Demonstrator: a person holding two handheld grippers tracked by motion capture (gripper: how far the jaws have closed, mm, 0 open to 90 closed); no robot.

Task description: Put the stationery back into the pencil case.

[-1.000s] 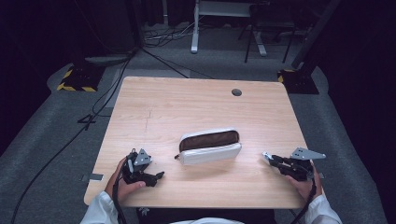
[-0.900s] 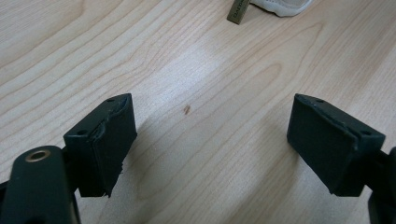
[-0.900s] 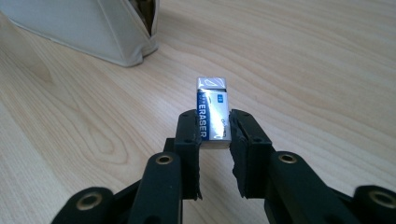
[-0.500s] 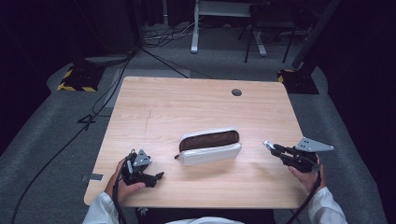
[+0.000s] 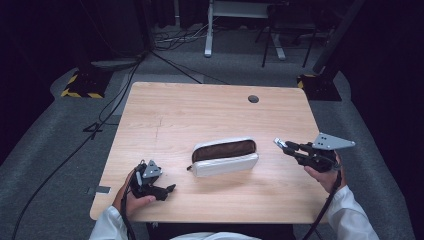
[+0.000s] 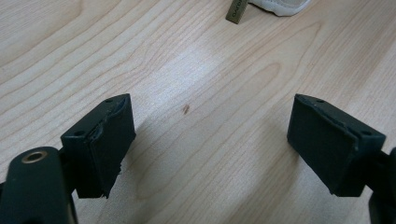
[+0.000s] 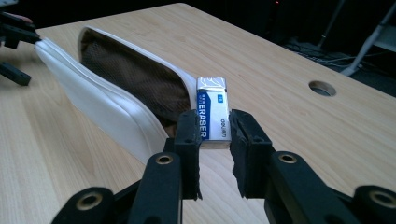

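In the high view, an open white pencil case [image 5: 225,156] with a dark brown inside is seen lying flat in the middle of the pale wooden desk [image 5: 210,107]. The left claw [image 5: 170,188] is rested on the desk at about 8 o'clock from the case, well apart from it, likely kept out of the way. The right claw [image 5: 280,144] is held above the desk at 3 o'clock from the case, pointed at it, so a drop into the open mouth looks to be planned. In the left gripper view, two flat black pads [image 6: 105,140] are seen spread wide over smooth wood grain, with nothing between them; a small zip tag [image 6: 236,11] of the case lies at 12 o'clock. In the right gripper view, a small boxy eraser [image 7: 212,112] in a blue and white paper sleeve is pinched tight between the pads, standing up on end. The soft, curved case [image 7: 107,112] lies just behind it, at 10 o'clock, its mesh lining shown.
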